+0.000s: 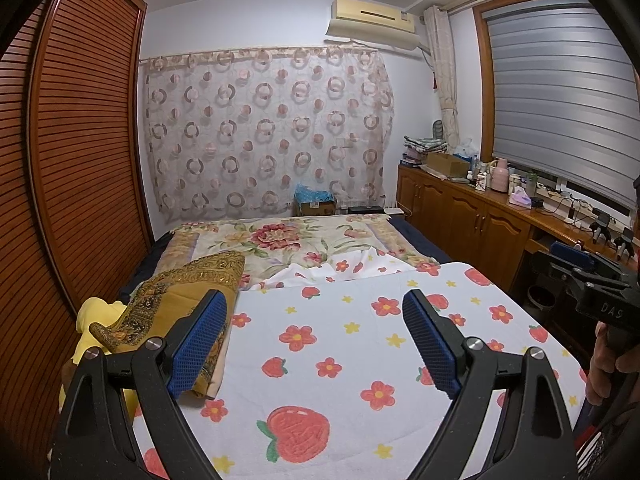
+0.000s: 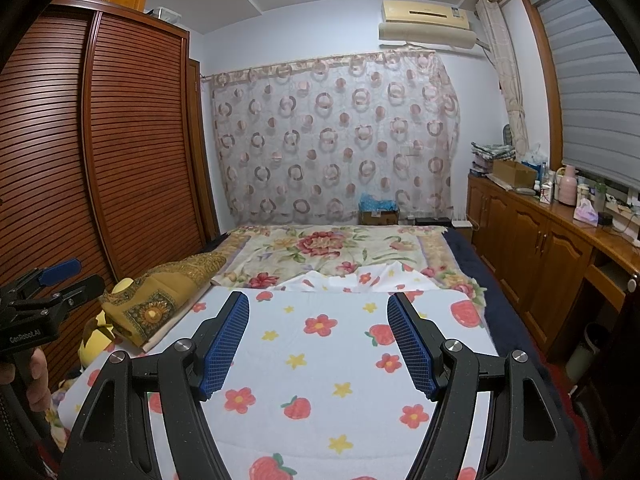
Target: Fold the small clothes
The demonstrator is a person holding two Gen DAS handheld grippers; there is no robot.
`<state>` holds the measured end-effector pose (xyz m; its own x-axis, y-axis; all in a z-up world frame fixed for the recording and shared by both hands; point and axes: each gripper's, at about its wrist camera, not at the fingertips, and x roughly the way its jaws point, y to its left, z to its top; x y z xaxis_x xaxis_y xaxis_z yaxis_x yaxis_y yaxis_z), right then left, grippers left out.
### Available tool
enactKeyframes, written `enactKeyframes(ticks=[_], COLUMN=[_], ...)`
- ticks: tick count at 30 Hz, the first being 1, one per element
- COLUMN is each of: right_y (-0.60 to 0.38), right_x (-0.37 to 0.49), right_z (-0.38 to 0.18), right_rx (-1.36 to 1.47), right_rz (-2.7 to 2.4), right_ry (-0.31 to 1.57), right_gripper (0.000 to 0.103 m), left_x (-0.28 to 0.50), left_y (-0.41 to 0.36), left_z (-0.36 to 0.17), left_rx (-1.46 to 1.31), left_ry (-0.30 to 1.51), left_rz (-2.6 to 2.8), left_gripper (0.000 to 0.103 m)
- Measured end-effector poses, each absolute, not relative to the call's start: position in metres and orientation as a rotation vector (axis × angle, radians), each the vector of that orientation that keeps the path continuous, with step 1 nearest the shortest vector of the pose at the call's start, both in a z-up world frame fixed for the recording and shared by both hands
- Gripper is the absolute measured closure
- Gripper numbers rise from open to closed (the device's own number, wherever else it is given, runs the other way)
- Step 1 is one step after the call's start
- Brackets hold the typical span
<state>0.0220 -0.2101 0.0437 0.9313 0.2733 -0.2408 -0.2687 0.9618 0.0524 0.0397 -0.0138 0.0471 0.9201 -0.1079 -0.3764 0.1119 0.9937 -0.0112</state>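
Both grippers, left [image 1: 315,342] and right [image 2: 318,344], hover with fingers apart, empty, above my strawberry-print towel [image 1: 340,360], ready to pick clothes.

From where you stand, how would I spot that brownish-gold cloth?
Start at the slatted wooden wardrobe and drop to the bed's near edge beside it. The folded mustard-gold cloth lies there, partly over something plain yellow. Its ornate sunflower pattern sets it apart from the white strawberry-print sheet.
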Motion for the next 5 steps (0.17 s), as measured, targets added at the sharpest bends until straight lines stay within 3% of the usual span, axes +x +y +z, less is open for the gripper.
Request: enactKeyframes(ticks=[5], right_y=[-0.2111], right_x=[0.0236], right_z=[0.043], right_rx=[0.02], right_rz=[0.279], right_ry=[0.25], right_gripper=[0.029], left_x=[0.0396], left_y=[-0.0129], left_z=[0.0475], left_rx=[0.01], left_ry=[0.385], left_rz=[-0.113], left_gripper=[0.013])
